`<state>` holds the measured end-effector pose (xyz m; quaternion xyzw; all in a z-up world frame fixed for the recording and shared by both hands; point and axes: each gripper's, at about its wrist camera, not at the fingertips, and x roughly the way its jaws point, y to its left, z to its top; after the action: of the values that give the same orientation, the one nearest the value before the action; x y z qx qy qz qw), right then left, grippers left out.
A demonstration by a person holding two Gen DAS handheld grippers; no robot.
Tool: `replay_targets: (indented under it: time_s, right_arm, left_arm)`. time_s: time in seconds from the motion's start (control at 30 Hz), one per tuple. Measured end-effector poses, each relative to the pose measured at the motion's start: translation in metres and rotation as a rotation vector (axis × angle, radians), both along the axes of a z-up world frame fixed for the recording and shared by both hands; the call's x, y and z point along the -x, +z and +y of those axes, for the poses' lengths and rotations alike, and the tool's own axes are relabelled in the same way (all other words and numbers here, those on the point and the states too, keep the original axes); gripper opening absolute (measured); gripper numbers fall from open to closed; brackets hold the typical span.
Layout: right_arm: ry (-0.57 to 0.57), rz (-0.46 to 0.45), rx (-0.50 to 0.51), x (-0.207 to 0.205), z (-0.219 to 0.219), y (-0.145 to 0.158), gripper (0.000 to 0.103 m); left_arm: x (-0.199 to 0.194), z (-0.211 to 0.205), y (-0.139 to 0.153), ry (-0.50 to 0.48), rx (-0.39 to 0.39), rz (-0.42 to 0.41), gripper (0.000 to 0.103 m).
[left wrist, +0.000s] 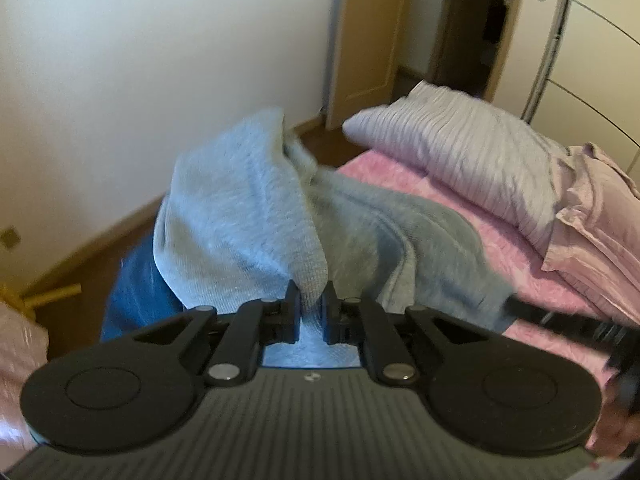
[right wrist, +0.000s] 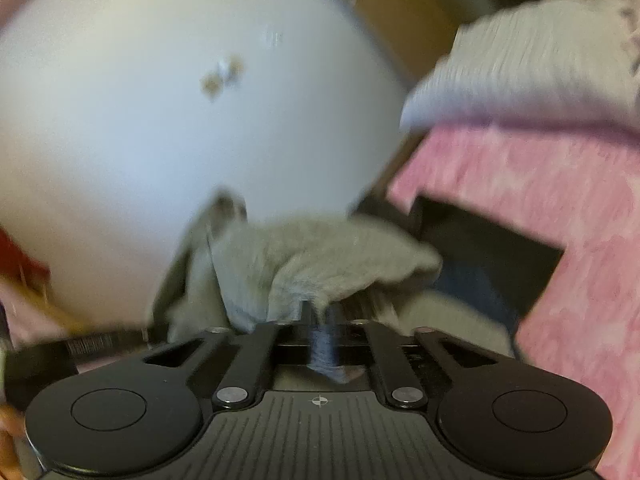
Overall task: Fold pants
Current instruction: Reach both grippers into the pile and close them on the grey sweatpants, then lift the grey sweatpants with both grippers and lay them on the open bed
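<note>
The grey knit pants (left wrist: 248,216) hang lifted in the air at the edge of a bed with a pink cover (left wrist: 400,184). My left gripper (left wrist: 312,304) is shut on a fold of the grey fabric, which rises in a hump ahead and drapes right toward the bed. In the right wrist view, which is blurred, my right gripper (right wrist: 320,312) is shut on another edge of the grey pants (right wrist: 320,260); the cloth bunches just beyond the fingertips. Part of the other gripper tool (left wrist: 560,320) shows at the right edge of the left wrist view.
A lilac striped pillow (left wrist: 460,140) and crumpled pink bedding (left wrist: 600,220) lie on the bed. A white wall (left wrist: 120,100), wooden skirting and a wooden door (left wrist: 368,40) stand behind. Blue denim (left wrist: 132,292) shows below the pants. A dark gap (right wrist: 480,248) sits beside the bed.
</note>
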<state>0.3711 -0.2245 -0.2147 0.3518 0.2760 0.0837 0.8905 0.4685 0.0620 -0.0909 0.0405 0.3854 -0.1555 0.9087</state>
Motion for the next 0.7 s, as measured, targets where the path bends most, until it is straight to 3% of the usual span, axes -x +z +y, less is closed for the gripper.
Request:
replay_targets:
  time_s: [0.13, 0.37, 0.5, 0.7]
  right_arm:
    - [-0.073, -0.118, -0.002, 0.036, -0.015, 0.044, 0.000]
    - [-0.258, -0.338, 0.039, 0.129, -0.049, 0.121, 0.000]
    - [-0.407, -0.458, 0.093, 0.199, -0.076, 0.165, 0.000]
    - [-0.745, -0.610, 0.215, 0.350, -0.130, 0.211, 0.000]
  left_arm:
    - [0.021, -0.003, 0.023, -0.042, 0.022, -0.062, 0.007]
    - [0.082, -0.043, 0.076, -0.209, 0.081, -0.219, 0.006]
    - [0.119, -0.086, 0.102, -0.348, 0.127, -0.284, 0.006]
    - [0.178, -0.170, 0.133, -0.593, 0.266, -0.289, 0.006]
